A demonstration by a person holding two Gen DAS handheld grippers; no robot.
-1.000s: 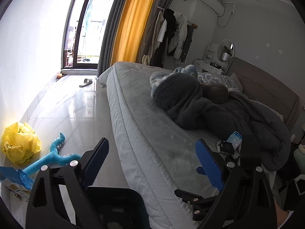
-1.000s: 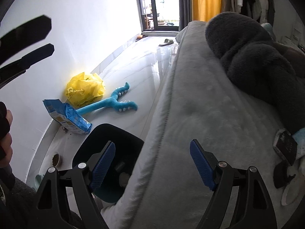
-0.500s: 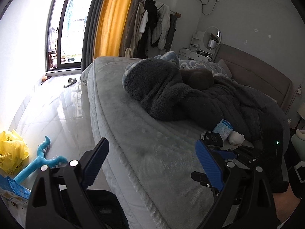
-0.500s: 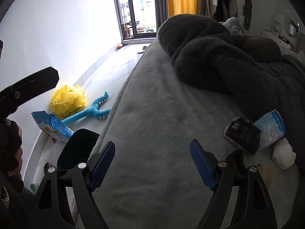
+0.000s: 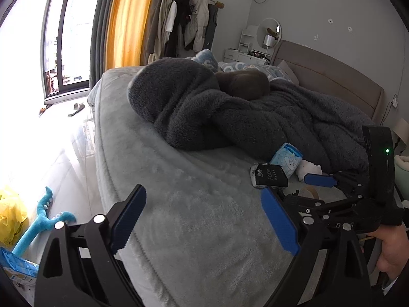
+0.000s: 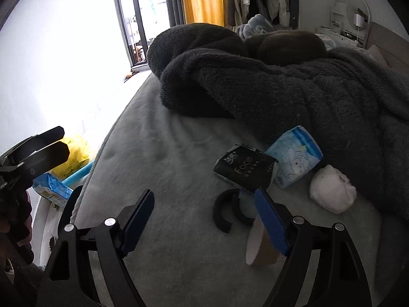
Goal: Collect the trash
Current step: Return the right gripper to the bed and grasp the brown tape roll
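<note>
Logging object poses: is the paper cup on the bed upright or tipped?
Tipped: the paper cup lies on its side on the bed, mouth facing sideways.

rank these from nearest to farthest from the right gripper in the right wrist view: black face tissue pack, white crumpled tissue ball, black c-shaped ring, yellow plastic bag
From the right gripper:
1. Black C-shaped ring, on the grey bed cover just ahead of the right jaw.
2. Black Face tissue pack, right behind the ring.
3. White crumpled tissue ball, farther right, against the dark fleece blanket.
4. Yellow plastic bag, far left on the floor.

In the right wrist view the right gripper's blue finger (image 6: 272,226) covers part of the paper cup (image 6: 257,248), and the black tissue pack (image 6: 244,170) overlaps the blue one (image 6: 296,162).
</note>
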